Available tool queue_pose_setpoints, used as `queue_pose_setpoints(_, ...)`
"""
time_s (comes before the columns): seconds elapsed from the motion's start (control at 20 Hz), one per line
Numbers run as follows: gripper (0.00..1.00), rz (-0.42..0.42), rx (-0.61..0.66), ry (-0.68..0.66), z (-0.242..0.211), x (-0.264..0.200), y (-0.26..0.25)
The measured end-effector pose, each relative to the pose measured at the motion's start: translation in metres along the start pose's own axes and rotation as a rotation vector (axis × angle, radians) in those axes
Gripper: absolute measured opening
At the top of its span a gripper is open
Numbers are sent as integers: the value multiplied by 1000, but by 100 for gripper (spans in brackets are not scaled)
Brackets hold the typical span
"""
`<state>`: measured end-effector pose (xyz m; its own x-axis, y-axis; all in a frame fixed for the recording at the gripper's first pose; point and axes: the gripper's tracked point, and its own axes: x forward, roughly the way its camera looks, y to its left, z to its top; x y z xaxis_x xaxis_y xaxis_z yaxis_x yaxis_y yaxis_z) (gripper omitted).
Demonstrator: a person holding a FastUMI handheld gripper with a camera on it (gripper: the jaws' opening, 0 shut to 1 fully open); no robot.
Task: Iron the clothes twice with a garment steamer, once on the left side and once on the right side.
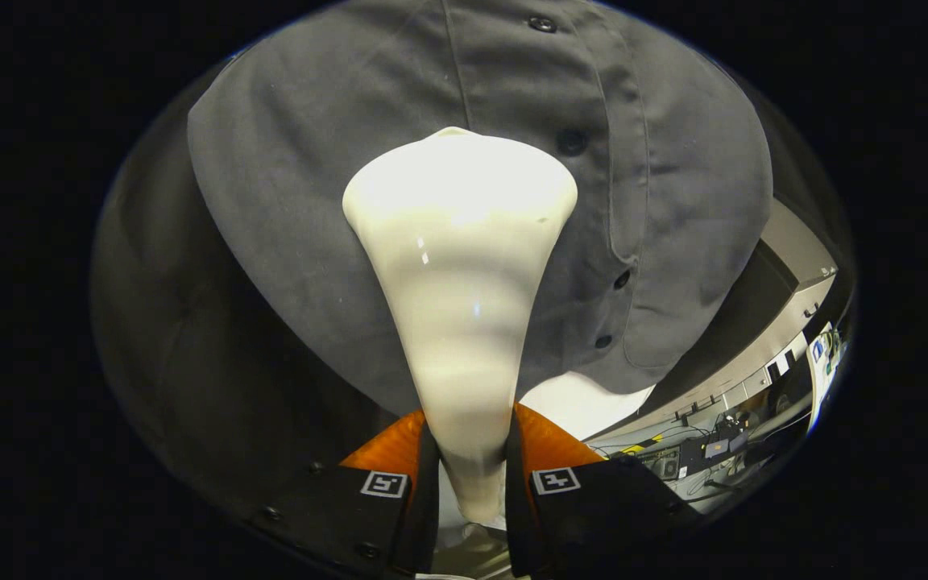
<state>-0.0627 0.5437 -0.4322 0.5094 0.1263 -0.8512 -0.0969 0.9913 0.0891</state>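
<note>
Left of the fingers, at about nine o'clock from the steamer, hangs a dark, unlit stretch of cloth (182, 338), too dim to tell whether it is a sleeve or a backdrop. Next to it the grey shirt (287, 209) hangs ahead of the gripper (470, 467), its fabric soft and limp with light creases, so it will likely give way and swing under any push rather than resist. The garment steamer (464, 266) stands between the fingers, its narrow handle clamped by both of them, one pressing each side, and its body widens toward twelve o'clock into a broad head that lies against or just in front of the shirt's left panel; contact cannot be told for sure. The steamer's shell looks smooth, glossy and hard, so it may slip or twist in a loose grip, and with the wide head far from the hold it probably feels top-heavy. The low, narrow neck where the fingers now sit seems the sensible place to hold it, firmly. At one to four o'clock from the head runs the button placket (621, 201) with dark buttons (571, 142), stiffer than the panels and worth steering around. Beyond the hem, at four o'clock, a cluttered workbench (714, 443) stands well apart.
</note>
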Motion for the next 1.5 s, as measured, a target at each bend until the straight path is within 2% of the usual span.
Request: queue_pose_setpoints(1.5,43,9,-39,255,-139,63,-23)
